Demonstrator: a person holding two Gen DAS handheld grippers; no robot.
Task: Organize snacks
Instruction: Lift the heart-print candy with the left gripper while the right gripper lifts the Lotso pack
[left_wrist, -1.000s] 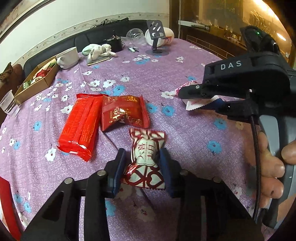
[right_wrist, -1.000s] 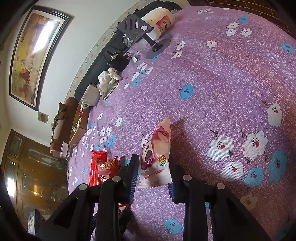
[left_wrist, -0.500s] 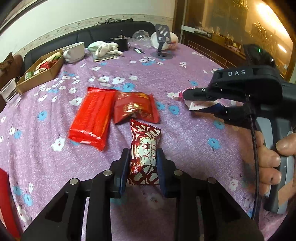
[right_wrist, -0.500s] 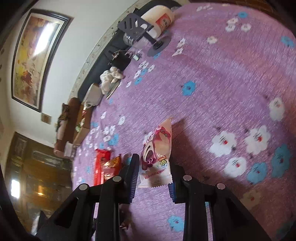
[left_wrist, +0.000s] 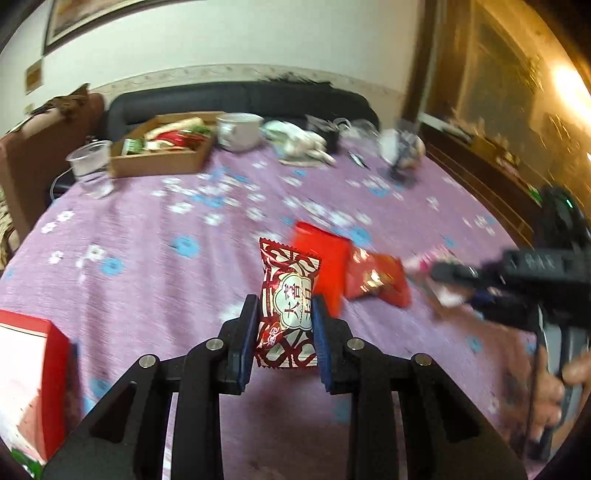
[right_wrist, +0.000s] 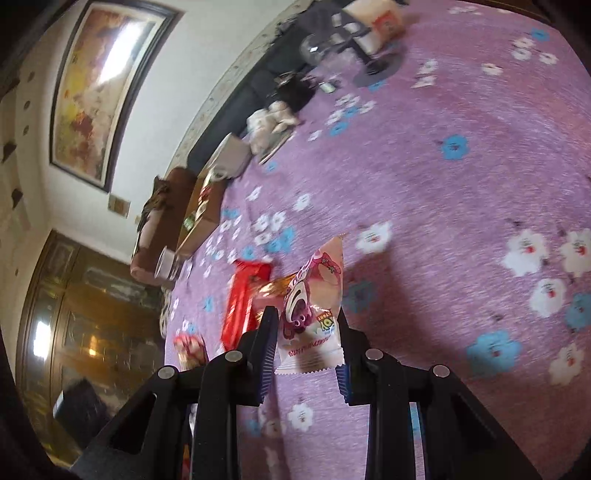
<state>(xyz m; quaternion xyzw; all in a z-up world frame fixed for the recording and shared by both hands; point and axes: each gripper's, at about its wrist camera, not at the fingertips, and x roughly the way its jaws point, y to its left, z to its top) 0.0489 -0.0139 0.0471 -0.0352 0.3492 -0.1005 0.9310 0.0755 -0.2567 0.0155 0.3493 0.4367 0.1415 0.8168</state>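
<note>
- The left gripper has its fingers pressed against both sides of a red-and-white patterned candy packet, which stands upright between them above the table.
- The right gripper has its fingers clamped on a pink cartoon-bear snack packet, also lifted off the purple floral tablecloth.
- In the left wrist view, that right gripper appears at 3 o'clock, blurred, with the pink packet poking out toward the centre.
- A flat red wafer packet lies on the table just behind the candy packet, and a crinkled red-and-gold snack bag lies touching its right side.
- A cardboard box with assorted snacks inside sits at 11 o'clock near the far edge of the table, with a clear plastic cup just to its left and a white mug just to its right.
- A red-and-white carton stands at 8 o'clock at the near-left edge.
- Beyond the mug, at 1 o'clock, lies blurred clutter along the far edge.
</note>
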